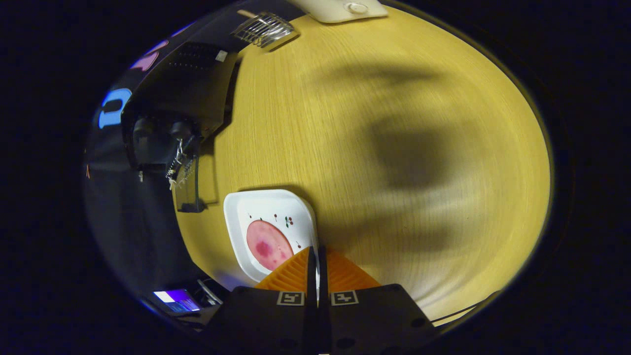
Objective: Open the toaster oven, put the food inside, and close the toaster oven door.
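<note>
I hold gripper (317,256) above wooden table (394,123), fingers pinched together on rim of white plate (276,207); jaws narrow, plate edge between them as far as I can tell. Pink round food (268,245) on plate, just ahead-left of fingers. Toaster oven (182,98) well beyond, door (187,185) appears swung open. I judge: opening done; loading and closing left.

Gripper (317,256) fingers pressed together, on the plate (236,217) rim. Ahead and to the right: bare table (394,123), wide free room. Left of fingers: plate w/ food (268,245) blocks. Further left-ahead: toaster oven (182,93), door (190,185) hanging open, in the way. Far ahead: rack (263,28), white slab (345,10).
</note>
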Demonstrator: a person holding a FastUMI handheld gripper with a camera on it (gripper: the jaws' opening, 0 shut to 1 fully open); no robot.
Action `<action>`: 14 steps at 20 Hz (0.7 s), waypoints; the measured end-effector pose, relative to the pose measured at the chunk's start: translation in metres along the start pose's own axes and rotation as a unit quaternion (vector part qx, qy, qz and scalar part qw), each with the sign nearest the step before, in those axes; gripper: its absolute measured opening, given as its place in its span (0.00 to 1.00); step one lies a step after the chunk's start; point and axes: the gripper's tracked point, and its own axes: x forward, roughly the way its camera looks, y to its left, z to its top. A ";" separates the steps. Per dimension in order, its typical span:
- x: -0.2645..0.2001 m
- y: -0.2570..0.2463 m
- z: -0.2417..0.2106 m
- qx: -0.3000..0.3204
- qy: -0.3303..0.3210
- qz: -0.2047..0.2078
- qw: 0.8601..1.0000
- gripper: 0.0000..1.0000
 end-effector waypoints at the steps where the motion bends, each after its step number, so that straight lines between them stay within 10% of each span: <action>1: 0.001 0.002 -0.002 0.019 -0.001 0.013 1.000 0.05; 14: -0.036 0.094 -0.026 0.118 -0.095 0.141 0.978 0.05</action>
